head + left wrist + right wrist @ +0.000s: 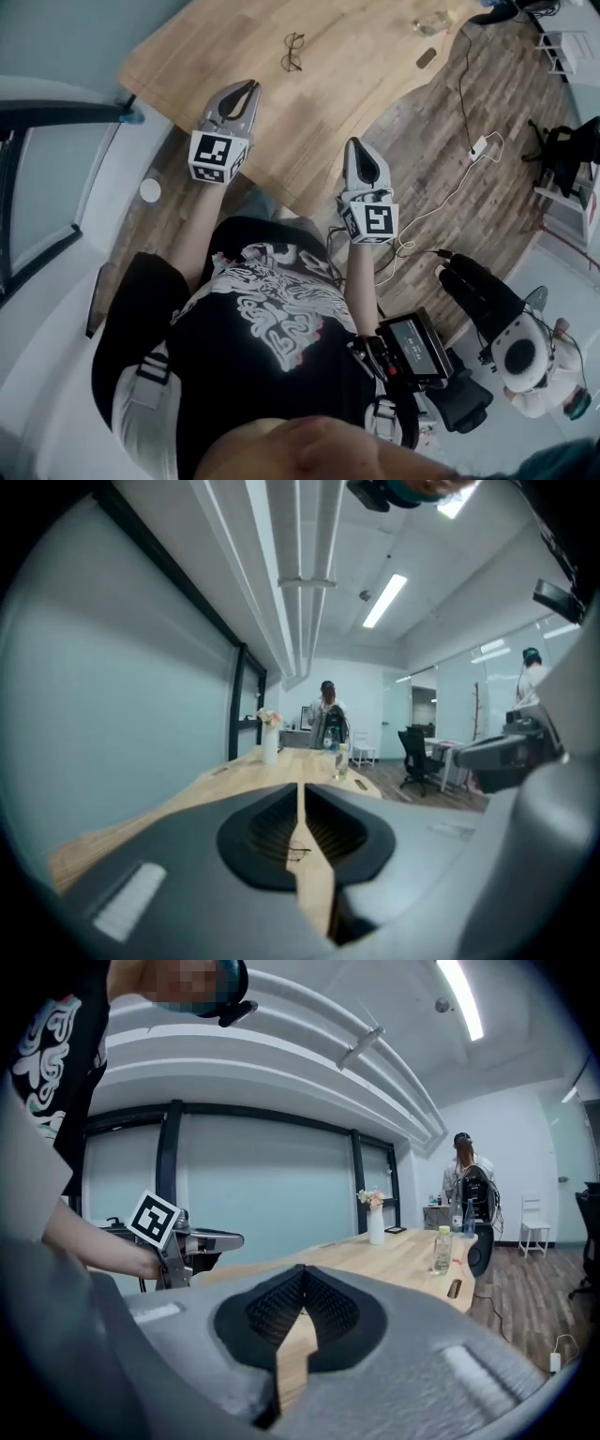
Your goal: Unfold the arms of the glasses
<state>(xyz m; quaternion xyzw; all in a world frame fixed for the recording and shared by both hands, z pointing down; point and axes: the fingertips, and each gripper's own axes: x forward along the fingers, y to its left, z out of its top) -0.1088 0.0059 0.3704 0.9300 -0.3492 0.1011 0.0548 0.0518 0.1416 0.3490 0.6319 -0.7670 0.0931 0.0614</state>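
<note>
The glasses (pixel 292 51) are thin and dark-rimmed. They lie on the wooden table (pixel 375 56), far from me; whether their arms are folded is too small to tell. My left gripper (pixel 249 86) hovers over the table's near left part, well short of the glasses, jaws closed and holding nothing. In the left gripper view the glasses (pixel 298 853) show small through the slit below the left gripper (pixel 301 787). My right gripper (pixel 354 143) is at the table's near edge, also shut and holding nothing. In the right gripper view its jaws meet at the right gripper (pixel 302 1269), with the left gripper (pixel 178 1237) off to the left.
A clear bottle (pixel 431 22) and a small dark object (pixel 427 57) sit at the table's far right. A white vase (pixel 376 1225) and a bottle (pixel 442 1249) stand further along. A charger cable (pixel 478 146) lies on the floor. One person (pixel 466 1185) stands at the far end.
</note>
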